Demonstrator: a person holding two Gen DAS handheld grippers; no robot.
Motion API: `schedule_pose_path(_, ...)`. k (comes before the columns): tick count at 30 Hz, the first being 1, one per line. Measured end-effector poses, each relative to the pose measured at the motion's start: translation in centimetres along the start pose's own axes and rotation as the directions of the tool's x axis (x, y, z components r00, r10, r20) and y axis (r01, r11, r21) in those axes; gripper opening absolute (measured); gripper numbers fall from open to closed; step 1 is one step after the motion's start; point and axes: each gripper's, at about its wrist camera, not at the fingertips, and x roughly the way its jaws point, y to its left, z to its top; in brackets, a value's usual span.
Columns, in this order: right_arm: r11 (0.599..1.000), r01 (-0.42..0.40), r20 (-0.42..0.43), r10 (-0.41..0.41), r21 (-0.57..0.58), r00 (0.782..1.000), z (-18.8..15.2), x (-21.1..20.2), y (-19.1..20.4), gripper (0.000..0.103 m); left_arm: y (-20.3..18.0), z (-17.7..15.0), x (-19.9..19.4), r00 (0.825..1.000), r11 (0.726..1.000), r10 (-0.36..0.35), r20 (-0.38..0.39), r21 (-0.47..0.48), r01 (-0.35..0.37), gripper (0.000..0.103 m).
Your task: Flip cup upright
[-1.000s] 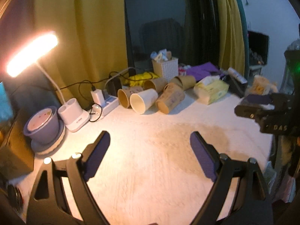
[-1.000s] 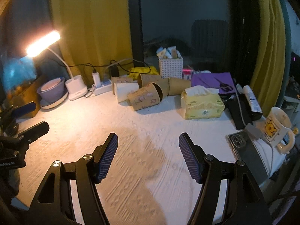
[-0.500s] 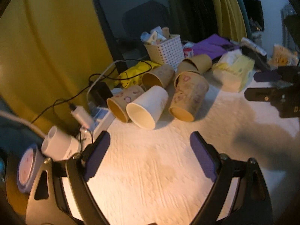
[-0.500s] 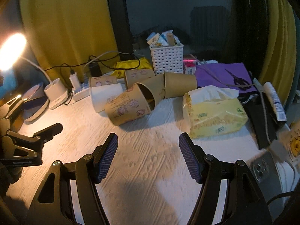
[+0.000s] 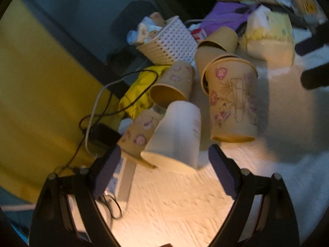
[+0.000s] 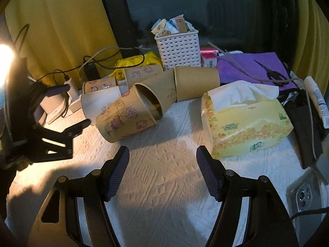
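Note:
Several paper cups lie on their sides in a cluster on the white textured cloth (image 6: 164, 185). A white cup (image 5: 176, 138) lies with its mouth toward my left gripper (image 5: 164, 164), which is open and empty with the cup's rim just ahead of its fingertips. To its right lies a brown flowered cup (image 5: 232, 100), also in the right wrist view (image 6: 125, 117). The white cup shows there too (image 6: 98, 103). My right gripper (image 6: 162, 173) is open and empty, a short way in front of the flowered cup.
A white basket (image 6: 178, 49) and a yellow bag (image 6: 135, 61) stand behind the cups. A tissue pack (image 6: 244, 121) lies to the right, a phone (image 6: 304, 195) near the right edge. A power strip with cables (image 5: 121, 173) lies left, a lit lamp (image 6: 4, 61) far left.
Both grippers have moved in toward the cup cluster. The left one has closed most of the distance to the white cup. Both remain open.

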Motion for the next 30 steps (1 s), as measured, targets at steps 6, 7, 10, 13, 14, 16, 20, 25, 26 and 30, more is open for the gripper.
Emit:
schedule_pose_path(6,1.0,-0.002,-0.005,0.002,0.016,1.0,0.0,0.0,-0.2,0.071,-0.4,0.9,2.2,1.0,0.997,-0.006,-0.025,0.073,0.007,0.088)
schedule_pose_path(7,1.0,-0.001,-0.005,0.001,0.02,1.0,0.0,0.0,-0.2,0.071,-0.4,0.9,2.4,0.999,0.997,-0.014,-0.035,0.078,0.017,0.088)
schedule_pose_path(10,1.0,0.001,-0.003,0.0,0.027,1.0,0.0,-0.2,-0.3,0.071,-0.5,0.9,2.6,0.997,0.995,-0.057,-0.044,0.082,0.06,0.086)
schedule_pose_path(13,1.0,0.003,-0.005,-0.003,0.03,1.0,-0.1,-0.3,-0.3,0.071,-0.4,0.8,2.8,0.995,0.994,-0.081,-0.063,0.063,0.085,0.066)
schedule_pose_path(14,0.999,0.002,-0.005,-0.002,0.032,1.0,-0.1,-0.4,-0.2,0.071,-0.3,0.8,2.7,0.995,0.995,-0.083,-0.061,0.057,0.087,0.065)
schedule_pose_path(16,0.999,0.002,-0.001,-0.002,0.032,1.0,-0.2,-0.7,-0.1,0.071,0.2,0.7,2.1,0.991,0.992,-0.122,-0.059,0.023,0.124,0.063)
schedule_pose_path(20,1.0,0.004,0.012,-0.005,0.029,1.0,-0.6,-1.9,0.4,0.071,0.9,0.1,0.4,0.989,0.99,-0.141,-0.051,-0.022,0.14,0.063)
schedule_pose_path(25,1.0,0.007,0.033,-0.008,0.015,0.999,-1.3,-3.9,1.1,0.071,1.3,-1.0,-3.6,0.979,0.976,-0.204,-0.029,-0.09,0.2,0.063)
schedule_pose_path(26,1.0,0.008,0.037,-0.008,0.012,0.999,-1.5,-4.4,1.3,0.071,1.2,-1.3,-5.0,0.976,0.971,-0.218,-0.018,-0.101,0.215,0.063)
schedule_pose_path(30,1.0,0.008,0.044,-0.008,0.003,0.999,-2.5,-6.0,2.2,0.071,0.6,-2.6,-8.7,0.967,0.958,-0.256,0.008,-0.129,0.255,0.063)
